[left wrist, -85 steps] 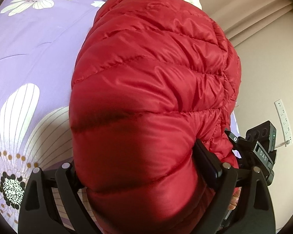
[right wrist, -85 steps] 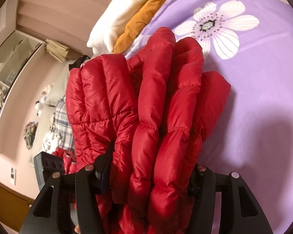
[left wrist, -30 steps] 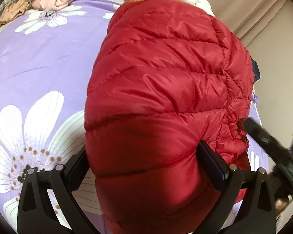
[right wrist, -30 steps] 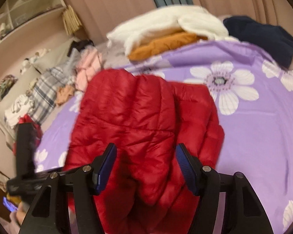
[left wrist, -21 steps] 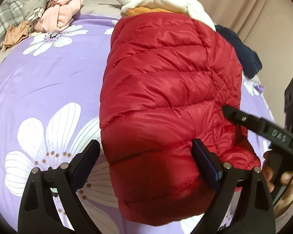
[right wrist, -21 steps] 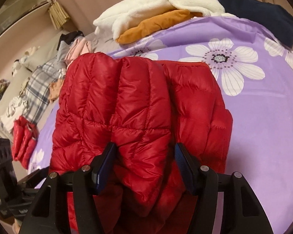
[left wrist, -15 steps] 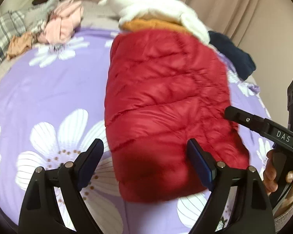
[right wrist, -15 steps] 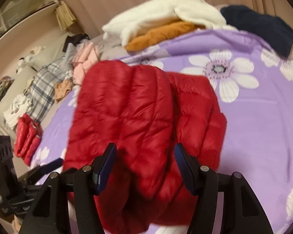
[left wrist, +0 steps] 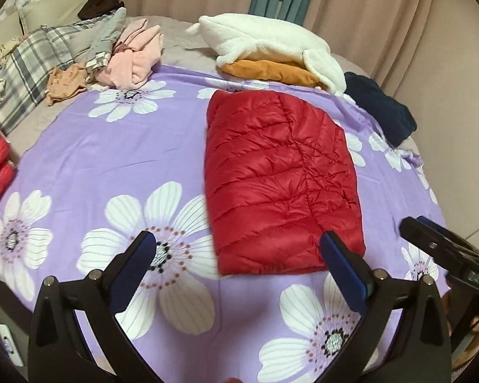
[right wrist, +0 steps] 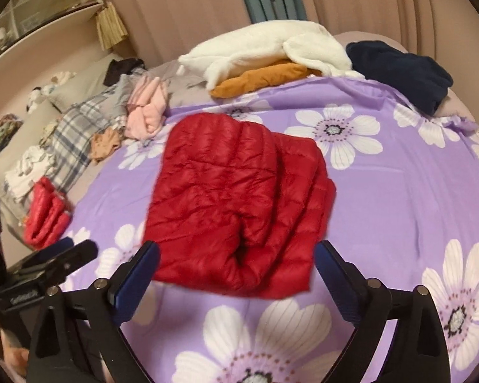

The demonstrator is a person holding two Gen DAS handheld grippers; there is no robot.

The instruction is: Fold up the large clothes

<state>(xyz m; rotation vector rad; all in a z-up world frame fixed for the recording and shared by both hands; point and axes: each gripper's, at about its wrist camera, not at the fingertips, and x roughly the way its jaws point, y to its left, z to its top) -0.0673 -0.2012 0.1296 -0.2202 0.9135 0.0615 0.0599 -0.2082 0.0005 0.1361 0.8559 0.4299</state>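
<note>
A red quilted down jacket (left wrist: 277, 175) lies folded into a compact rectangle on the purple flowered bedsheet (left wrist: 111, 159). It also shows in the right wrist view (right wrist: 236, 204). My left gripper (left wrist: 238, 252) is open and empty, drawn back from the jacket's near edge. My right gripper (right wrist: 238, 261) is open and empty, also just short of the jacket's near edge. The right gripper shows at the right edge of the left wrist view (left wrist: 447, 249).
A white fleece on an orange garment (left wrist: 271, 54) and a navy garment (left wrist: 380, 111) lie at the far side. Pink (left wrist: 137, 60) and plaid clothes (left wrist: 32, 63) are piled far left. Another red folded jacket (right wrist: 46, 217) sits at the left edge.
Both grippers have let go of the red jacket and pulled back toward the near edge of the bed. The jacket now lies flat and folded on the sheet.
</note>
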